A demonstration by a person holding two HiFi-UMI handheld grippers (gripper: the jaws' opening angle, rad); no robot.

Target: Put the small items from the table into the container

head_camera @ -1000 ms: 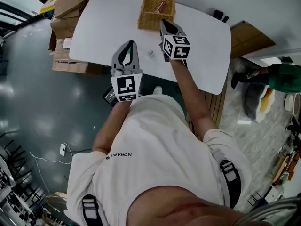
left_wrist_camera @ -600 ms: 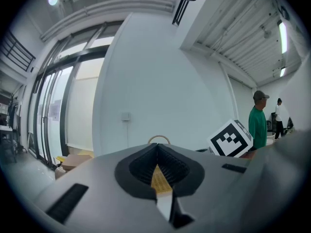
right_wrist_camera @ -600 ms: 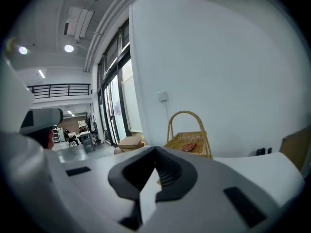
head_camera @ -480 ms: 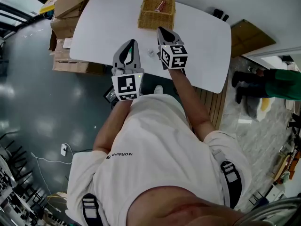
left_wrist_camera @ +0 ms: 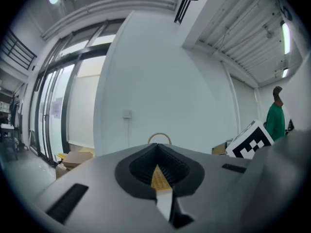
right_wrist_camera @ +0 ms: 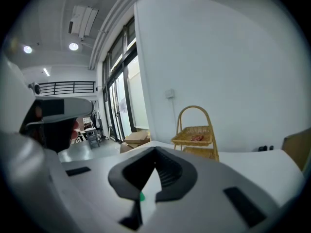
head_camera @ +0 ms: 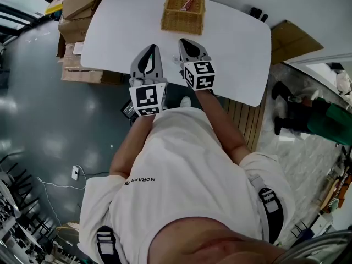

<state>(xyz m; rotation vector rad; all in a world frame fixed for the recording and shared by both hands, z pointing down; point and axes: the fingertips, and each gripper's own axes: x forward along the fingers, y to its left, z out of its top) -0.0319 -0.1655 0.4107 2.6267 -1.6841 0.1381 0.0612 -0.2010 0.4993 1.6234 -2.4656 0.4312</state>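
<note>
A wicker basket [head_camera: 183, 7] stands at the far edge of the white table [head_camera: 236, 48], with a red item [head_camera: 187, 4] inside it. My right gripper [head_camera: 182, 42] hovers over the table's near half, shut, with nothing seen between its jaws. In the right gripper view the basket [right_wrist_camera: 197, 135] and its red item [right_wrist_camera: 196, 138] lie ahead; a tiny green speck [right_wrist_camera: 142, 196] shows low in the jaw slit, and I cannot tell what it is. My left gripper [head_camera: 150, 49] is shut and empty, level, beside the right one. A small pale item [head_camera: 176, 60] lies between them.
Cardboard boxes [head_camera: 77, 7] are stacked on the floor left of the table. A folded brown board [head_camera: 291, 40] leans at the table's right end. A person in green [head_camera: 327, 122] stands at the far right. The basket's handle [left_wrist_camera: 159, 137] shows above the left gripper's jaws.
My right gripper has drawn back from the basket toward the table's near edge and slightly left, staying shut. The left gripper has kept still. The person in green has shifted.
</note>
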